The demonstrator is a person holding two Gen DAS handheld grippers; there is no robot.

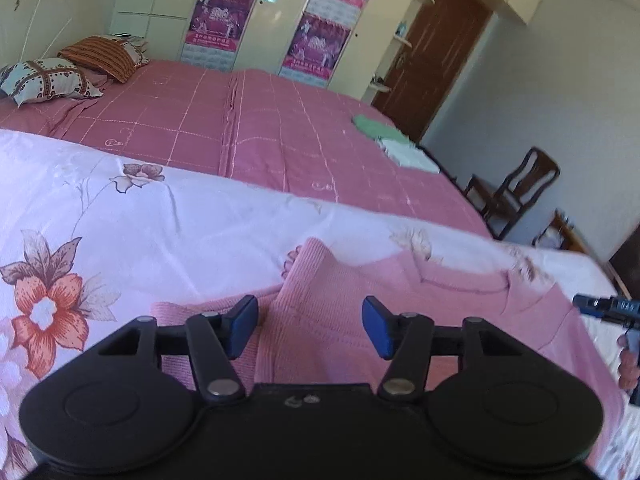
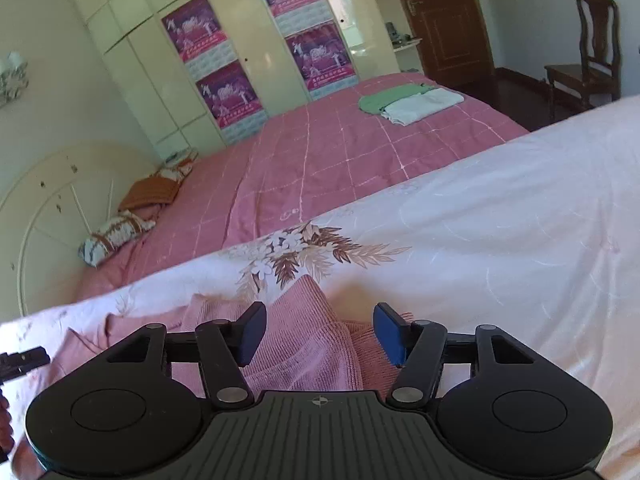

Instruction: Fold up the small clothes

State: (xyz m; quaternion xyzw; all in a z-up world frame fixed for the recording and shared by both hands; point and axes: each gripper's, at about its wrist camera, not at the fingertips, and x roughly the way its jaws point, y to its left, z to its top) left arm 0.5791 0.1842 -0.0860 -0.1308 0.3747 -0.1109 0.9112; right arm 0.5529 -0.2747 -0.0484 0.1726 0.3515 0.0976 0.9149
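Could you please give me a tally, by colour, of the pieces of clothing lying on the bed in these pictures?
Pink: 1, the pink knit garment on the floral sheet, in front of both cameras.
Green: 1, the folded green garment on the pink checked bedspread.
White: 1, the folded white garment, beside the green one.
Total: 3

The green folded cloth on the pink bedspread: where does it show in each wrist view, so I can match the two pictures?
Left wrist view: green folded cloth sits right of centre, upper half, near the bed's far edge, with the white folded cloth just below-right of it.
Right wrist view: it lies upper centre-right, the white cloth overlapping its right side.
Shared landmark: the brown door behind the pile.
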